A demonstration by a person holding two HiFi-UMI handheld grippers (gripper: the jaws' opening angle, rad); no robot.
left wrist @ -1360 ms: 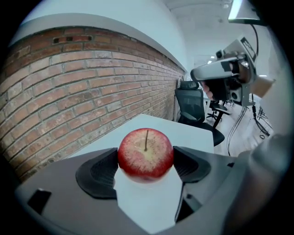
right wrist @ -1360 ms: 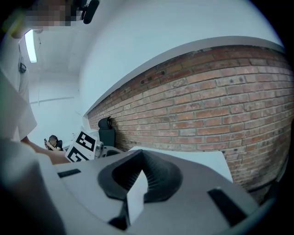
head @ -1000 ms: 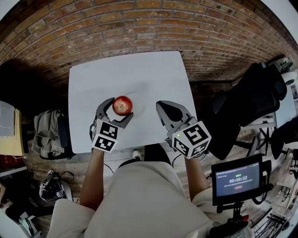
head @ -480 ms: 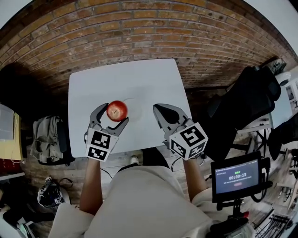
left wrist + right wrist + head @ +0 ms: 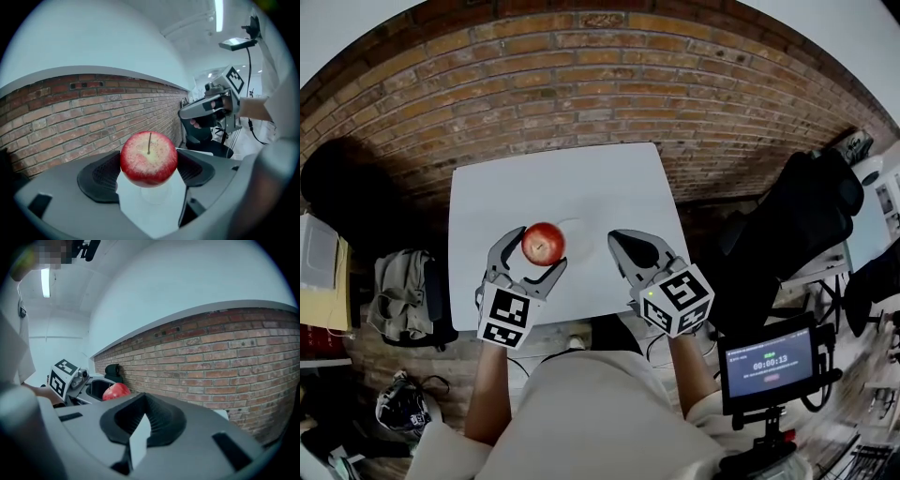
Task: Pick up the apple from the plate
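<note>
A red apple (image 5: pixel 543 244) with a yellowish top and a stem is clamped between the dark pads of my left gripper (image 5: pixel 536 247), held in the air over the white table (image 5: pixel 516 187). In the left gripper view the apple (image 5: pixel 149 158) fills the gap between the jaws of the left gripper (image 5: pixel 149 164). A faint white plate (image 5: pixel 577 228) lies on the table just right of the apple, bare. My right gripper (image 5: pixel 627 246) hovers to the right, shut and empty; the right gripper view shows the apple (image 5: pixel 116 391) far to its left.
A brick floor (image 5: pixel 581 84) surrounds the small table. A black chair (image 5: pixel 797 225) stands to the right, a screen on a stand (image 5: pixel 766 362) at lower right, and bags (image 5: pixel 398 281) at the left.
The left gripper keeps its hold on the apple and has drifted a little left and back. The head view has shifted; the right gripper stays shut beside it.
</note>
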